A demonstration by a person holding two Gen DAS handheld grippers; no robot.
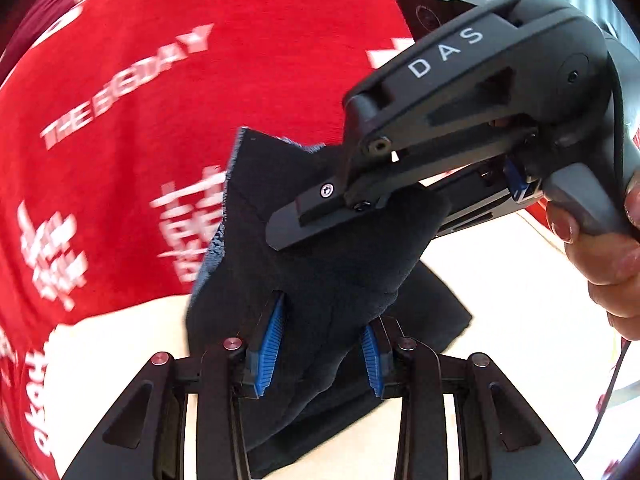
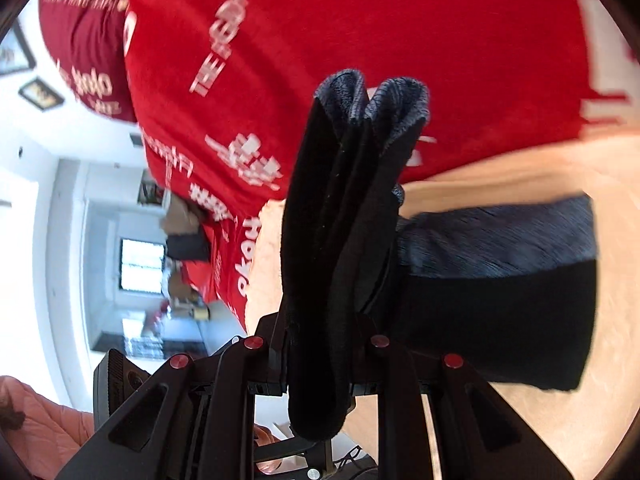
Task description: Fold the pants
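Observation:
The pants (image 1: pixel 320 264) are dark navy with a fuzzy blue-grey lining and are lifted off the light table (image 1: pixel 520 320). My left gripper (image 1: pixel 320 352) has its blue-padded fingers (image 1: pixel 272 344) closed on a bunched fold of them. The right gripper (image 1: pixel 304 220) comes in from the upper right of the left wrist view and clamps the same cloth higher up. In the right wrist view my right gripper (image 2: pixel 320 360) is shut on a thick folded bundle of the pants (image 2: pixel 344 220), which stands up between the jaws. Another part of the pants (image 2: pixel 500 288) lies on the table to the right.
A person in a red printed shirt (image 1: pixel 160 120) stands close behind the table and fills the background, also in the right wrist view (image 2: pixel 320 40). A hand (image 1: pixel 612 248) holds the right gripper's handle. The light wooden table (image 2: pixel 540 172) stretches to the right.

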